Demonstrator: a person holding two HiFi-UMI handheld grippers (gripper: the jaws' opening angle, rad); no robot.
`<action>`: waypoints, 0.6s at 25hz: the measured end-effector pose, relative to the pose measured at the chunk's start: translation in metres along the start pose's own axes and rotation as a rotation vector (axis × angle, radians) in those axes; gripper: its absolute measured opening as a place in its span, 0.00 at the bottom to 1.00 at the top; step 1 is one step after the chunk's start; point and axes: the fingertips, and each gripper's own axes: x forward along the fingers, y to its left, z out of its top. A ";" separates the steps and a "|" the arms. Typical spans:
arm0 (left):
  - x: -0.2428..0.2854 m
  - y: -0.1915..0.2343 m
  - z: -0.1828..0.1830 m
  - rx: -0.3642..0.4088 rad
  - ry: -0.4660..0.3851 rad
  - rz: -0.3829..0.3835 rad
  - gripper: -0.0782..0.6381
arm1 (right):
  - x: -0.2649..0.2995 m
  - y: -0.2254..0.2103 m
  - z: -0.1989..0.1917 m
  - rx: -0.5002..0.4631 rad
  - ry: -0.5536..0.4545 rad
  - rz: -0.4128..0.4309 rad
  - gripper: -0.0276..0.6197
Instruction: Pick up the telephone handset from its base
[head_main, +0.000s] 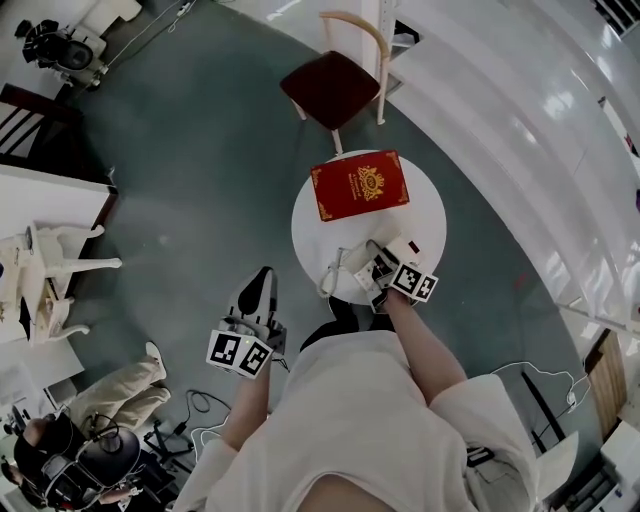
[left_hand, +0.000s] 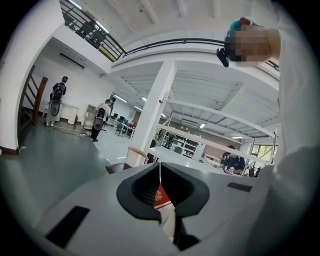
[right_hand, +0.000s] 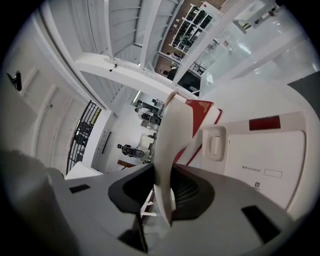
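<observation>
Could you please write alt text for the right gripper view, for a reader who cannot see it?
The right gripper is clamped on a white telephone handset, which stands up between its jaws in the middle of the view. To the right lies the white telephone base with its cradle empty, and a red book lies behind.

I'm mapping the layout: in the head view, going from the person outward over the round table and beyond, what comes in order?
The right gripper gripping the telephone handset → red book → chair.
</observation>
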 end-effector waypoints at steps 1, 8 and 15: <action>-0.001 -0.001 0.000 0.000 -0.004 -0.001 0.14 | -0.003 0.007 0.003 -0.015 -0.005 0.011 0.20; -0.001 -0.013 -0.002 0.010 -0.023 -0.014 0.14 | -0.027 0.063 0.022 -0.196 -0.016 0.099 0.20; 0.002 -0.027 -0.002 0.062 -0.037 -0.024 0.14 | -0.058 0.126 0.049 -0.393 -0.077 0.173 0.20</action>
